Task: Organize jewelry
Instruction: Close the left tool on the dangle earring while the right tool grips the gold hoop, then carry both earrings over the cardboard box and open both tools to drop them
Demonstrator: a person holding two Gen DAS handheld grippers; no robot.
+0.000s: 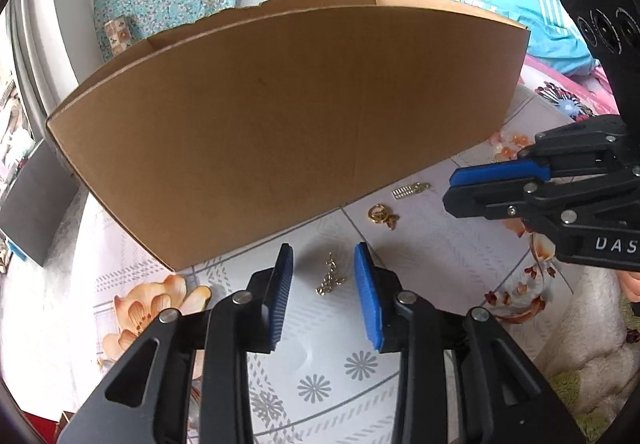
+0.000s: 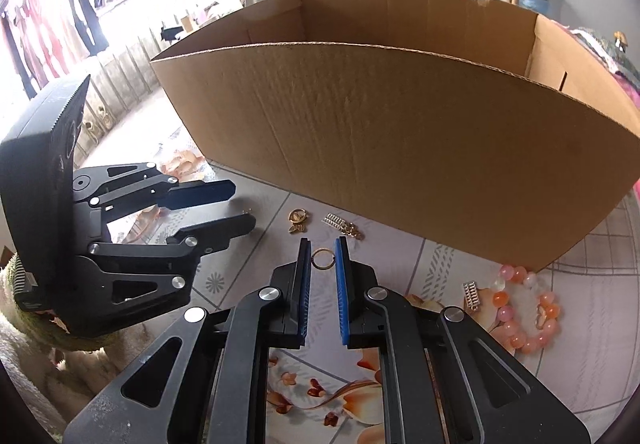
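Flower-printed white tablecloth [image 2: 460, 256] as the carrying surface, open cardboard box [image 2: 400, 147] standing on it, gold chain piece [image 1: 329, 276], gold ring charm [image 1: 380, 215], gold bar clasp [image 1: 408, 191] near its front wall, pink-orange bead bracelet [image 2: 524, 308] lying apart.

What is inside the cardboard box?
Only bare inner walls of the cardboard box show above the rim; its front wall covers the floor, so any contents cannot be seen.
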